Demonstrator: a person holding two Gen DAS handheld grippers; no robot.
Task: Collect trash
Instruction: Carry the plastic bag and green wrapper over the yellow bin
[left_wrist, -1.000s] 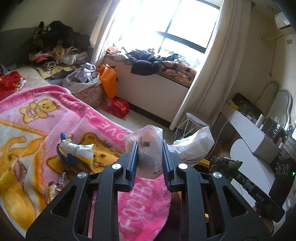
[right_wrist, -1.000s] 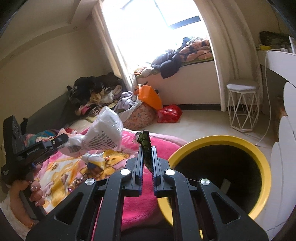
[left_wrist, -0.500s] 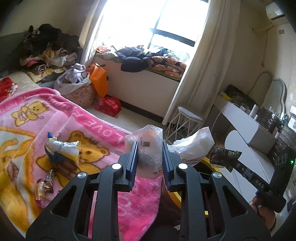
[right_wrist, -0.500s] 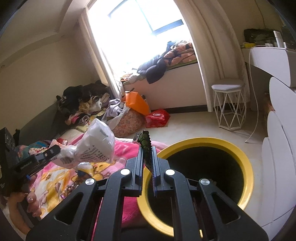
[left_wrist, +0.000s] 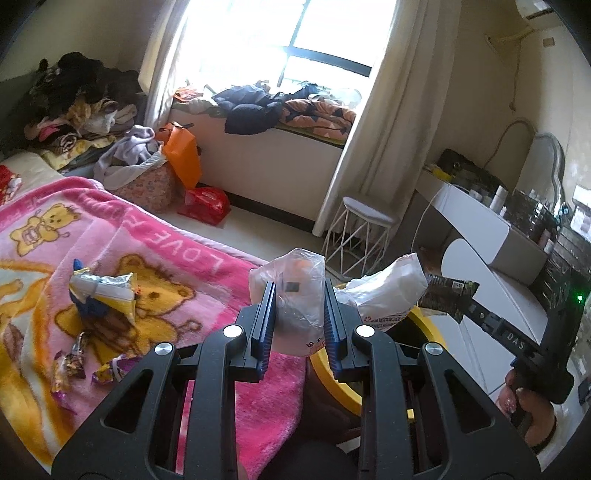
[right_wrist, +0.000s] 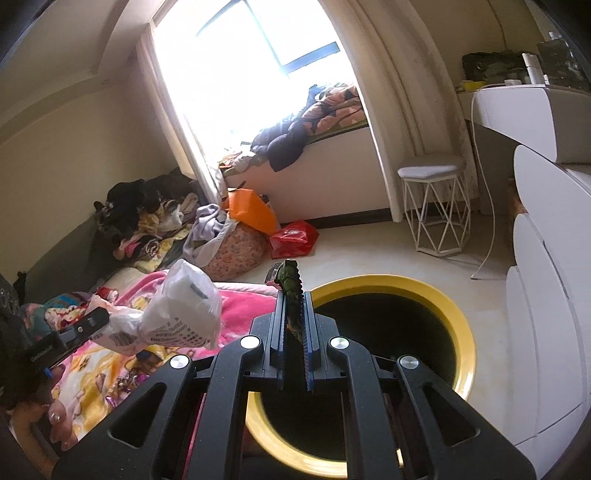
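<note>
The wrapper (right_wrist: 291, 291), a flat dark-green one, was held on edge between the fully closed jaws of the right gripper (right_wrist: 293, 354), its long axis running forward along the fingers and its tip standing past them. The bin (right_wrist: 463, 332), yellow-rimmed and black inside, lay directly below and just right of that tip, so the right hand was judged the nearer to a drop. A crumpled plastic bag (left_wrist: 295, 295) was pinched by the left gripper (left_wrist: 299, 325) at a narrow opening, bulging up and to the right of the pads. It hung over the pink blanket's (left_wrist: 166, 251) edge, just left of the bin rim, with more wrappers (left_wrist: 103, 295) lying on the blanket farther left.
</note>
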